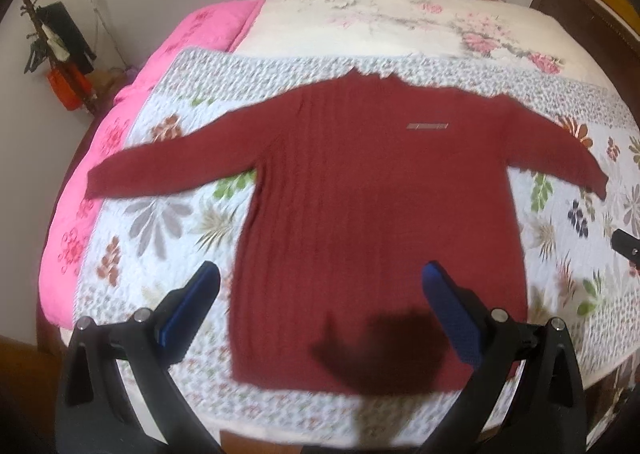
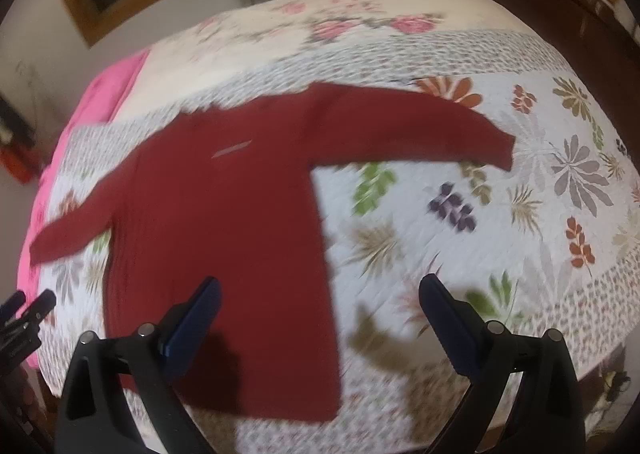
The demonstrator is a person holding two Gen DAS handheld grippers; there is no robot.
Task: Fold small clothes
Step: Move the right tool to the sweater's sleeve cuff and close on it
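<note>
red sweater (image 1: 372, 189) flat on bed quilt (image 1: 168, 213), sleeves spread. left hand-held gripper (image 1: 320, 286), right hand-held gripper (image 2: 320, 294) both agape, empty. risk: pinching quilt along with knit.

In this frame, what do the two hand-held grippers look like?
Both match. The left hand-held gripper has black plastic finger arms with silver round bolts and blue textured pads. The right hand-held gripper looks the same, with blue pads. No cables, sleeves or markings show.

Bed (image 1: 420, 33) with floral quilt (image 1: 168, 221) bearing a flat red sweater (image 1: 360, 193)
</note>
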